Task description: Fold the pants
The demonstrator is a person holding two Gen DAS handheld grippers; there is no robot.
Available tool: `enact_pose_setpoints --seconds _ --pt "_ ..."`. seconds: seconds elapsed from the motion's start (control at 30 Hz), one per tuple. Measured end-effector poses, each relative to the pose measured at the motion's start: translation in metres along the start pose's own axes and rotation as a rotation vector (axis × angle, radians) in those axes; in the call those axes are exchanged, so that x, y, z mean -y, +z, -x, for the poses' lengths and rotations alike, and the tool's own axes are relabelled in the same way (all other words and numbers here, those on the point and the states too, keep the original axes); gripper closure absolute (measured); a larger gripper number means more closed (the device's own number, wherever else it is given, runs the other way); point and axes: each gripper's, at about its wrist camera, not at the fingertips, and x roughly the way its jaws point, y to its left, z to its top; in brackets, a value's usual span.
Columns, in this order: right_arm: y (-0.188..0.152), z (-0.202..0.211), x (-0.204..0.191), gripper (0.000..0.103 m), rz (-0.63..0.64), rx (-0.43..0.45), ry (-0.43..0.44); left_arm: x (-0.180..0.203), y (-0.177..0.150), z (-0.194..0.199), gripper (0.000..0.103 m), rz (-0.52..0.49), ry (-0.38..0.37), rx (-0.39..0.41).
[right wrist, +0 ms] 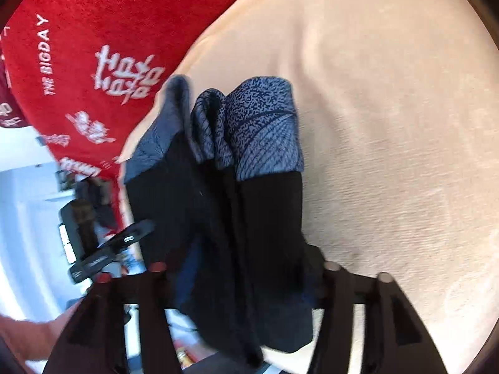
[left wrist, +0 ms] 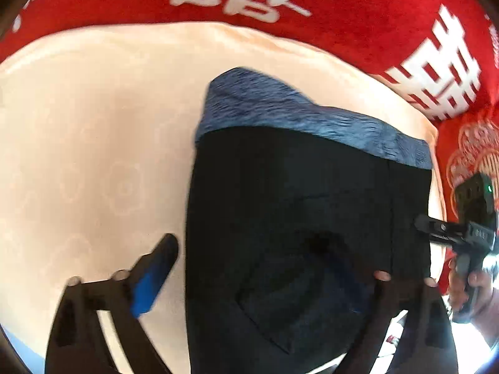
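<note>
The black pants (left wrist: 296, 218) with a blue-grey patterned waistband (left wrist: 312, 118) lie folded on the peach bedsheet (left wrist: 93, 124), close to its edge where the red blanket (left wrist: 358, 15) with white characters begins. The left gripper (left wrist: 274, 258) has its jaws spread wide, one blue-padded finger (left wrist: 149, 280) resting on the sheet beside the fabric, the other hidden under dark cloth. The right gripper (right wrist: 243, 268) straddles the bunched pants (right wrist: 224, 218), jaws also parted; whether it pinches any cloth, I cannot tell.
</note>
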Motion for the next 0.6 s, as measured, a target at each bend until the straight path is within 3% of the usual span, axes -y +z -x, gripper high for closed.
enact_pose_setpoints --seconds 0.1,0.13,0.23,0.4,0.6 --pt "-0.008 0.007 -0.011 0.021 -0.006 0.031 -0.097 0.007 -0.001 0.008 0.001 -0.01 0.072 0.008" --pt "-0.014 0.01 -0.019 0.02 0.006 0.033 -0.176 0.012 -0.002 0.014 0.001 -0.03 0.114 0.01" --pt "-0.027 0.019 -0.039 0.018 0.017 0.042 -0.282 0.026 -0.011 0.034 0.001 -0.083 0.212 0.011" --pt "-0.056 0.037 -0.082 0.0 0.084 0.084 -0.504 0.059 -0.032 0.069 0.001 -0.139 0.269 0.012" --pt "-0.085 0.054 -0.135 0.0 0.177 0.147 -0.645 0.08 -0.053 0.109 0.001 -0.145 0.326 0.044"
